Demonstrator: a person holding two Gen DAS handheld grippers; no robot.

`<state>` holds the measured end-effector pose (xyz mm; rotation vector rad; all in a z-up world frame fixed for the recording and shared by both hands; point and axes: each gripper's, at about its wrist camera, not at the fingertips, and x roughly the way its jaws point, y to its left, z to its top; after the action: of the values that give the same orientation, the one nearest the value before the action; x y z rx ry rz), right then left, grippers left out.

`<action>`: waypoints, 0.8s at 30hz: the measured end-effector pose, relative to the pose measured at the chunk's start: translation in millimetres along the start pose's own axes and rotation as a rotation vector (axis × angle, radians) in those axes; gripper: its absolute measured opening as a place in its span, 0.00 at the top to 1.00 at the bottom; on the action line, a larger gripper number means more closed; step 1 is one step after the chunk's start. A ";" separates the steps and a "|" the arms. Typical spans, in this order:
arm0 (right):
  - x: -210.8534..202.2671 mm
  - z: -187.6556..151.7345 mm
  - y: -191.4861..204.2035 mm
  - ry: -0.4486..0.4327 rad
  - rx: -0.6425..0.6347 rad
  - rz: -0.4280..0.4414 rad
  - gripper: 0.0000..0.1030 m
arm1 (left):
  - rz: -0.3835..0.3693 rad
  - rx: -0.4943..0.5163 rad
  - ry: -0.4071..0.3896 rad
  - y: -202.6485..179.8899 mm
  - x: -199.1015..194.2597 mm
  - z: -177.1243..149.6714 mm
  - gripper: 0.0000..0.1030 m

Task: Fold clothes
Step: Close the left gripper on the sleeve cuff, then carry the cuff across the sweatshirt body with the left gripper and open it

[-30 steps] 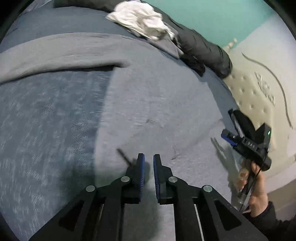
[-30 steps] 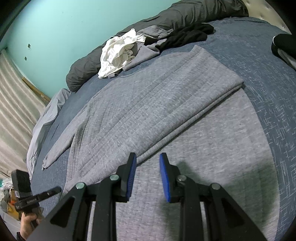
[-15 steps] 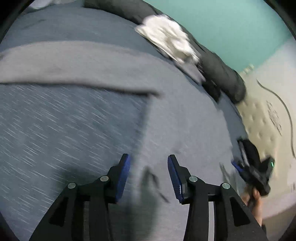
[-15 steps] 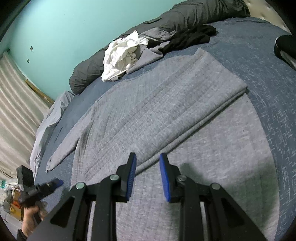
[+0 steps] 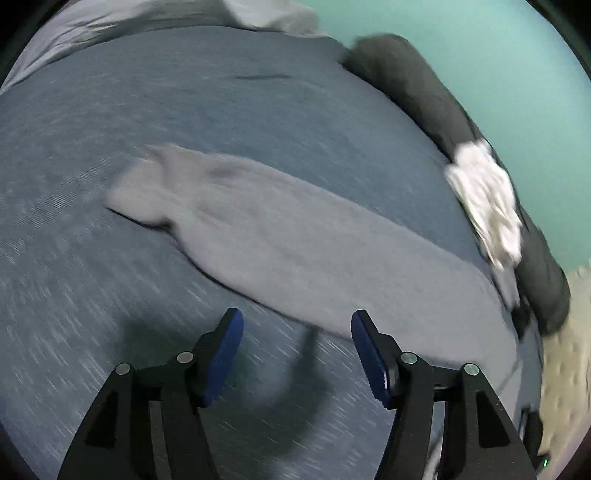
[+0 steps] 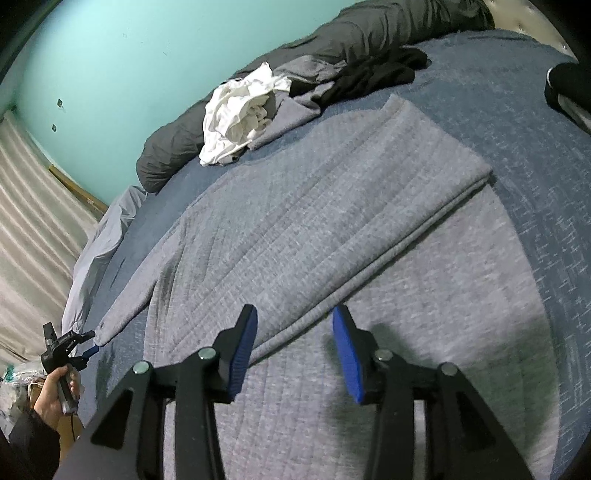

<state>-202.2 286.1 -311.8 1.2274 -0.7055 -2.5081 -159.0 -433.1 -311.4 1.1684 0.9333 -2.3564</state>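
Note:
A grey sweatshirt (image 6: 332, 229) lies spread on the blue bed (image 6: 535, 122), its right side folded over the body. Its long sleeve (image 5: 280, 240) stretches out to the left, with the cuff (image 5: 136, 192) on the blanket. My left gripper (image 5: 295, 350) is open and empty above the blanket, just short of the sleeve; it also shows small at the far left of the right wrist view (image 6: 68, 345), near the cuff. My right gripper (image 6: 295, 347) is open and empty over the sweatshirt's folded edge.
A crumpled white garment (image 6: 240, 110), a black garment (image 6: 369, 74) and another grey piece lie against a dark grey duvet roll (image 6: 369, 33) along the teal wall. A pale sheet (image 6: 99, 240) hangs off the bed's left side. A black item (image 6: 569, 85) sits at the right edge.
My left gripper opened wide and swung left from the sweatshirt body to the sleeve end. My right gripper opened wider and stayed roughly in place over the folded edge.

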 end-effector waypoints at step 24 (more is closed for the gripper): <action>7.6 1.1 -4.8 0.004 -0.036 -0.015 0.56 | -0.020 0.019 -0.143 3.0 1.9 70.9 0.91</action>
<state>-207.8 287.2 -318.7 1.2302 -0.6494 -2.5184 -198.9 -484.3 -282.6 0.9867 0.8796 -2.4325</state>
